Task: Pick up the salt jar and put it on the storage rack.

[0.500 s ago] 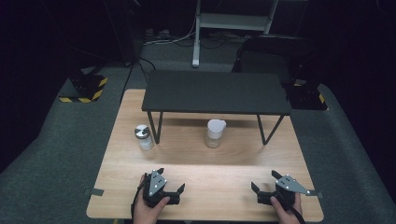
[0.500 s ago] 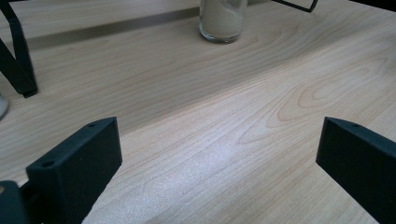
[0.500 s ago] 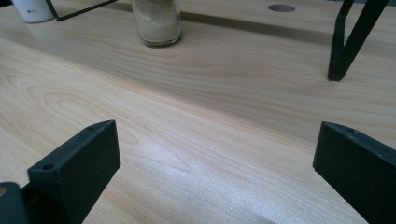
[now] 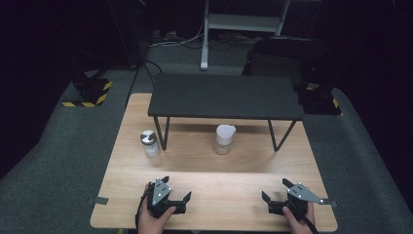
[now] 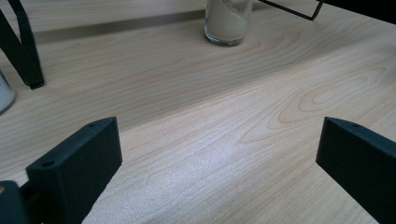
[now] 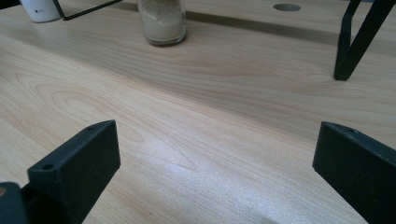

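Your left gripper [image 4: 174, 194] rests near the table's [image 4: 214, 168] front edge toward its left corner, jaws spread wide with nothing between them. Your right gripper [image 4: 275, 191] sits near the front right corner, equally wide and empty. The glass jar [image 4: 224, 139] stands mid-table under the black shelf [image 4: 225, 96], well apart from both; the capped jar [image 4: 150, 143] stands toward the left edge.

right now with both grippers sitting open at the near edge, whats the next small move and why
Probably ease the left gripper forward toward the metal-lidded jar. Both grippers are open and hold nothing, the right gripper too. That jar stands just left of the black shelf leg, nearer the left gripper, with bare table between. The white-lidded jar stands under the shelf.
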Demonstrator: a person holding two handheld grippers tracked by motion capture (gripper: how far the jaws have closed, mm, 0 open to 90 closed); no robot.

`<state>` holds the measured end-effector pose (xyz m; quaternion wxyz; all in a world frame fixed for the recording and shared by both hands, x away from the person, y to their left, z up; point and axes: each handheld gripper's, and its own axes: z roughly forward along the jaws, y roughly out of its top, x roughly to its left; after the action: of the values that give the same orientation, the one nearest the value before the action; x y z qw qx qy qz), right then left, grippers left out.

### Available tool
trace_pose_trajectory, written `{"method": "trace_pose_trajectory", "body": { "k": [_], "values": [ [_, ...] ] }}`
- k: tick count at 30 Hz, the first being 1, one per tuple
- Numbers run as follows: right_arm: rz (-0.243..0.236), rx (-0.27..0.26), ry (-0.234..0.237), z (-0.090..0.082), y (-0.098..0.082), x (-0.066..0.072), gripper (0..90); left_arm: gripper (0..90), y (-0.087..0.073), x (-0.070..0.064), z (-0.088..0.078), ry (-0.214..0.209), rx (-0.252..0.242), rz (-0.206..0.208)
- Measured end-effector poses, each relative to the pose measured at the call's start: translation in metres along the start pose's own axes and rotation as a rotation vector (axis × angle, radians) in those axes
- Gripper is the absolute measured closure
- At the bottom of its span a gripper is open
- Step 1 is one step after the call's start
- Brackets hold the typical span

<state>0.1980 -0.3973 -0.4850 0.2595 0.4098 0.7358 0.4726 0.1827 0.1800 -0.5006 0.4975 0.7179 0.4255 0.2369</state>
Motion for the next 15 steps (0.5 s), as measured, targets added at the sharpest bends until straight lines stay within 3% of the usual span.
{"method": "trace_pose_trajectory", "body": {
  "k": [10,15],
  "values": [
    [0.001,-0.005,-0.001,-0.0006,-0.0009,0.0004,0.7,0.5,-0.0001,0.0010,-0.0004,-0.004,0.000,-0.002],
    [-0.007,-0.001,0.003,-0.0001,-0.0001,0.0003,0.7,0.5,-0.0027,0.0028,-0.0004,-0.018,-0.028,-0.010]
  ]
}}
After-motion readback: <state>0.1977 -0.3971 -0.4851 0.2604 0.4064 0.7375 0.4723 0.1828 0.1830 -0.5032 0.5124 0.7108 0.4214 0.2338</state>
